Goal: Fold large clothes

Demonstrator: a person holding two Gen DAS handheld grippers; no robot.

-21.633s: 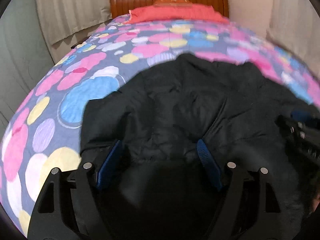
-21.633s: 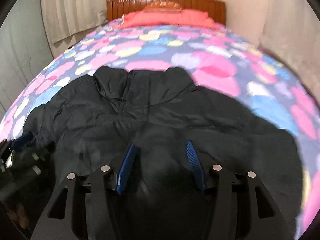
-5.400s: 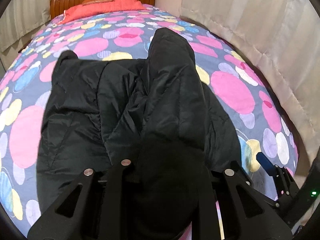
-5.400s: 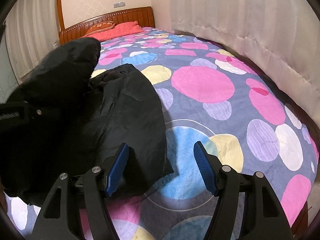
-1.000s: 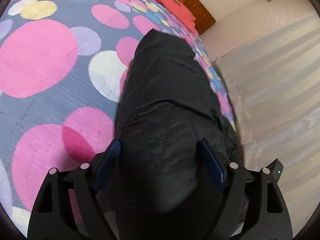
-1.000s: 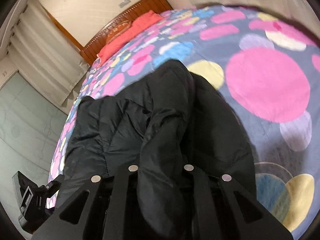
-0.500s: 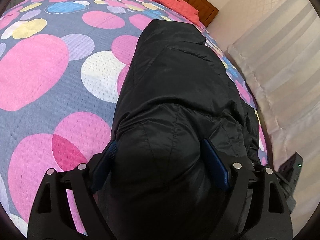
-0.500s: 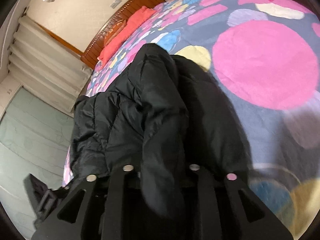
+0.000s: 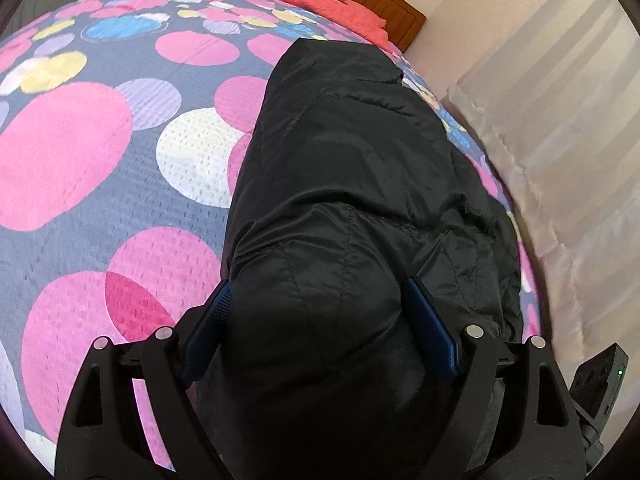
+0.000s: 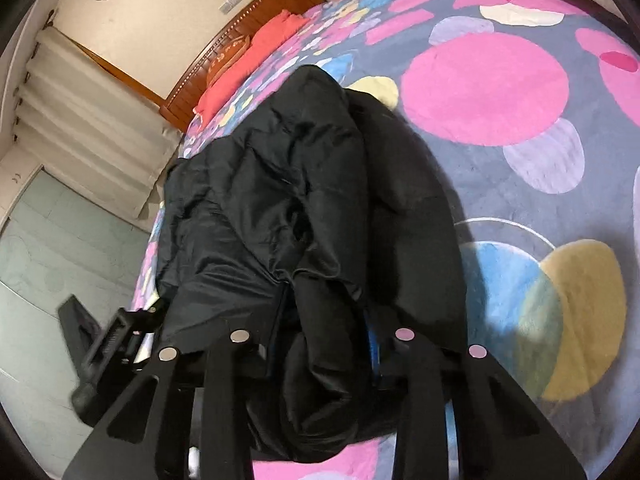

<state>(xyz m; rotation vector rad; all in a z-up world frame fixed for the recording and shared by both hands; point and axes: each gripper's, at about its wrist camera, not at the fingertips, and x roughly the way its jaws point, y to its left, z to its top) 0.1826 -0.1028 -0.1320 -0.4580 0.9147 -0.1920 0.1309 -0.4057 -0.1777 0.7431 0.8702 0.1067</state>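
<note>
Black puffer jacket [image 9: 344, 208] on dotted bedspread [image 9: 80, 152], bulging between widely spread left gripper [image 9: 320, 316], bunched between right gripper [image 10: 324, 320] just easing apart.

My left gripper [image 9: 316, 312] is showing as two matte black finger frames, each built from angular struts with triangular cut-outs. Round silver screw heads are sitting in pairs on top of each frame. Ribbed blue pads [image 9: 430, 330] are lining the inner faces of the fingers. My right gripper [image 10: 326, 320] is wearing the same black strut frames with four round screw heads, the two on one side glinting pinkish, and only a sliver of blue pad is peeking out. In the right wrist view, my left gripper's black body is appearing at the lower left with a ridged section along it.
</note>
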